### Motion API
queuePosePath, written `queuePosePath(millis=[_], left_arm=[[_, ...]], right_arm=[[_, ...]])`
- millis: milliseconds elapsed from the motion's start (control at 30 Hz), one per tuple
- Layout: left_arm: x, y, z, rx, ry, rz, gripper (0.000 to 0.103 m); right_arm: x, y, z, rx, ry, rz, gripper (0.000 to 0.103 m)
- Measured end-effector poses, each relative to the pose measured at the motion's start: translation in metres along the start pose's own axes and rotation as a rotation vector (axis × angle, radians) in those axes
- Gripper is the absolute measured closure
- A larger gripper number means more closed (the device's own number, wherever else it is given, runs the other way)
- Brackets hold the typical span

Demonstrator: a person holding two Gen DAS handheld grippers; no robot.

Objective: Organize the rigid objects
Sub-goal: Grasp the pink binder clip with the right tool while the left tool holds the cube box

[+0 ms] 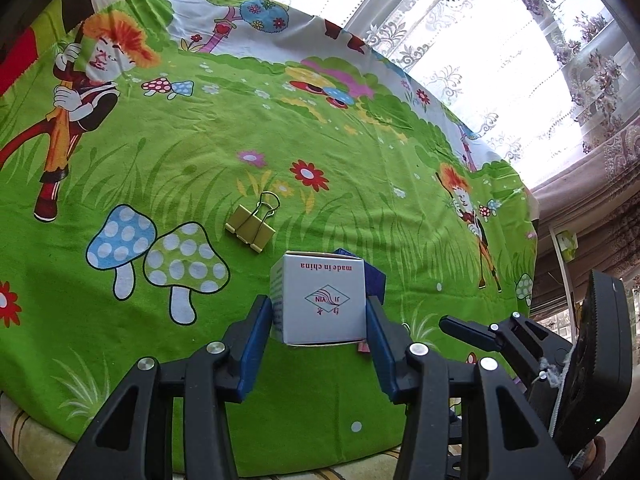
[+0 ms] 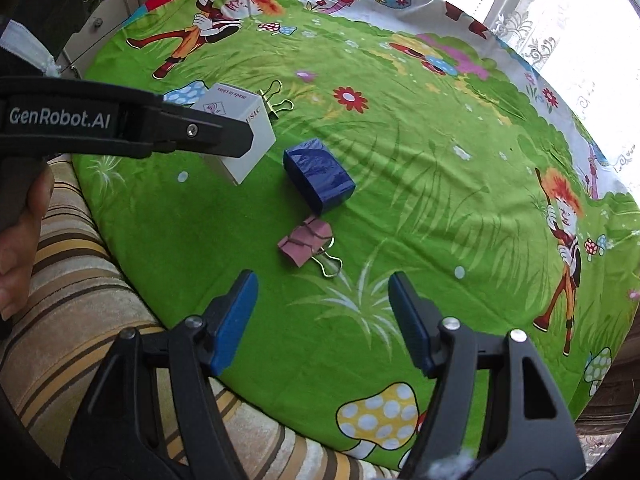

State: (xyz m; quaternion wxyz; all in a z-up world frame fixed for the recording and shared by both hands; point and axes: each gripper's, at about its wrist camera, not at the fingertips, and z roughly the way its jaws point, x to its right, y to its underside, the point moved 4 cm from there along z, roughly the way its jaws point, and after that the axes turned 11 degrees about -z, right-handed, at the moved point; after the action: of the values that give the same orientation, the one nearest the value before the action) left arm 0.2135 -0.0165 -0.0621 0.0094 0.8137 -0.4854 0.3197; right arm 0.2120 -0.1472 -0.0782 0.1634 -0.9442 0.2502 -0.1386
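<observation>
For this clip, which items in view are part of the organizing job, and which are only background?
Part of the job:
- white cardboard box, clamped in the left gripper
- dark blue glossy box
- yellow-green metal binder clip
- pink metal binder clip
- right gripper, open and empty

Background:
- green cartoon-print cloth
- striped beige fabric
- lace curtains

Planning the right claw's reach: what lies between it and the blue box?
In the right wrist view, a pink binder clip lies on the cloth between the open right claw and the blue box, just short of the box.
</observation>
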Motion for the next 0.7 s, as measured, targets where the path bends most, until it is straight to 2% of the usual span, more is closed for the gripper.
queuePosePath(millis=[333,433,500,700], left_arm=[[-0.008,-0.005,-0.002,0.017,0.017,-0.028,0.055],[-0.009,-0.006,-0.001,0.017,0.018,-0.035,0.055],[-0.01,-0.007,-0.001,0.017,0.015,-0.039,0.055],[-0.014,-0.008,0.002,0.014,0.011,-0.045,0.055]], right_arm=[[0.002,-0.008,0.024,0.026,-0.097,-0.126,0.032],[-0.001,-0.011,0.027,0.043,-0.125,-0.163,0.037],[-0.001,-0.011,0.032,0.033,-0.125,-0.194,0.048],[0.002,-0.016,0.038,0.052,-0.134,-0.226,0.05]])
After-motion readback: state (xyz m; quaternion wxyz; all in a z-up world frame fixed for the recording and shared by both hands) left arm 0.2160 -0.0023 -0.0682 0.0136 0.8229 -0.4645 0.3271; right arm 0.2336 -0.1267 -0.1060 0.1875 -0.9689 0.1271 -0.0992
